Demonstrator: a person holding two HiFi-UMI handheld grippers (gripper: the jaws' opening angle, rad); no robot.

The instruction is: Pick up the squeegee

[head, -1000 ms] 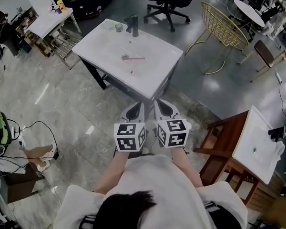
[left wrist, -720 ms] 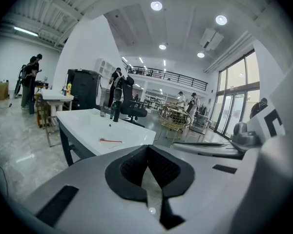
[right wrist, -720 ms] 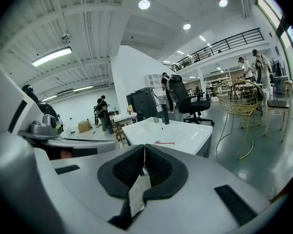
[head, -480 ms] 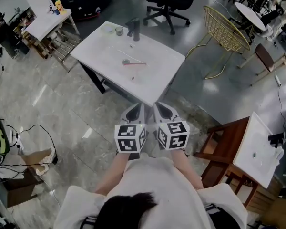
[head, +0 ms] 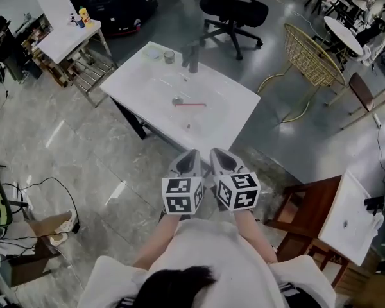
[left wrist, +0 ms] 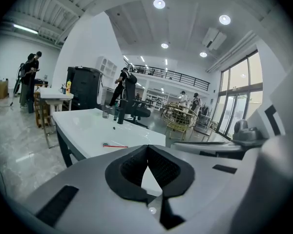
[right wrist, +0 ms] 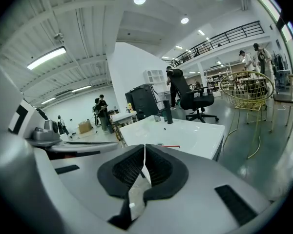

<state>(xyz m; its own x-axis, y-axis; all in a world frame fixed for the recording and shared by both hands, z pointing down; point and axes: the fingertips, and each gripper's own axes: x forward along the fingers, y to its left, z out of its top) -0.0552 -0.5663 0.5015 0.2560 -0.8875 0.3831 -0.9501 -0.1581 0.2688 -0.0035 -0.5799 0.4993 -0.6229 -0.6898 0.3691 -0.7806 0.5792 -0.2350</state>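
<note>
The squeegee (head: 188, 104), small with a thin red handle, lies flat near the middle of the white sink table (head: 141, 85). It also shows in the left gripper view (left wrist: 115, 145) and the right gripper view (right wrist: 169, 146). My left gripper (head: 192, 154) and right gripper (head: 214, 153) are held side by side over the floor, just short of the table's near edge, pointing at it. Both are shut with nothing between the jaws, and their black pads meet at the tips in the left gripper view (left wrist: 147, 148) and the right gripper view (right wrist: 144, 147).
A black faucet (head: 192, 59) and a small cup (head: 169, 56) stand at the table's far side. Beyond are a black office chair (head: 234, 8) and a gold wire chair (head: 311, 59). A wooden stand with a white basin (head: 356, 210) is at the right, a small white table (head: 67, 37) at the far left.
Both grippers have moved forward together toward the white table, which now sits closer and lower in the head view. Their jaws stayed shut.
</note>
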